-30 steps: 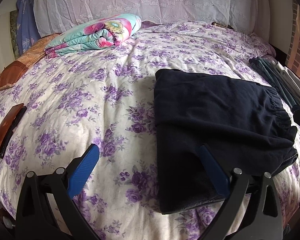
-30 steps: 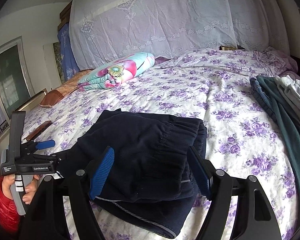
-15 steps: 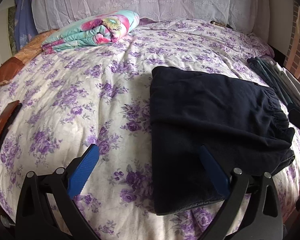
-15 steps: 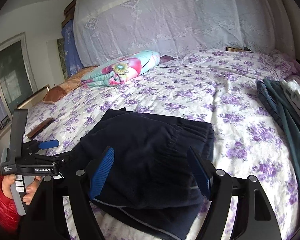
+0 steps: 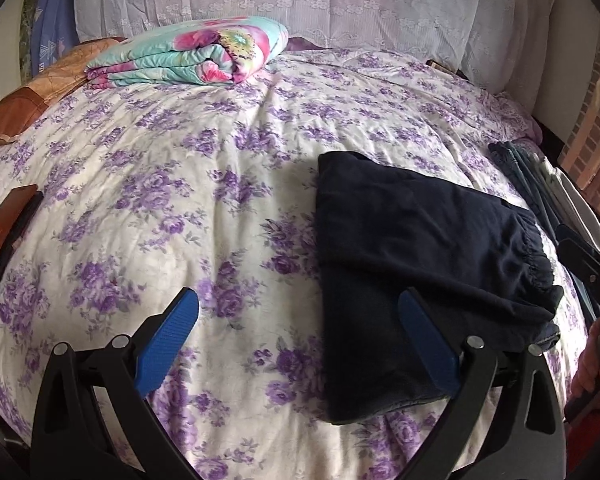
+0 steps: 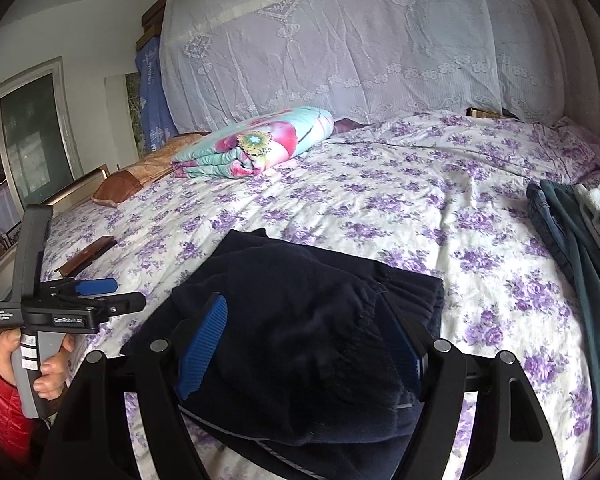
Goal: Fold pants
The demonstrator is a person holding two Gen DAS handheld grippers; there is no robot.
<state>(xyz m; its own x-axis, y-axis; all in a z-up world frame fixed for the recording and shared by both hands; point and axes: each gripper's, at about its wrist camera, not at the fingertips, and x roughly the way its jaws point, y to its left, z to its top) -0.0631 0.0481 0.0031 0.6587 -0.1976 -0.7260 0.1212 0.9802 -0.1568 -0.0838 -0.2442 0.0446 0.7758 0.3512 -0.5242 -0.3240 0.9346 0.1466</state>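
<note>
The dark navy pants [image 5: 412,264] lie folded into a compact stack on the purple-flowered bedspread [image 5: 180,184], elastic waistband on the right side. My left gripper [image 5: 300,332] is open and empty above the bed's near edge, its right finger over the stack's left part. In the right wrist view the pants [image 6: 300,328] sit between the fingers of my right gripper [image 6: 300,344], which is open and holds nothing. The left gripper also shows in that view [image 6: 96,292], held at the bed's left edge.
A folded floral quilt [image 5: 196,56] and a brown pillow [image 5: 28,100] lie at the head of the bed. A brown flat case [image 5: 4,240] lies at the left. Several folded garments [image 6: 580,264] are stacked along the right edge.
Both grippers have drawn back and risen slightly from the folded pants. The pants lie still in the same place.
</note>
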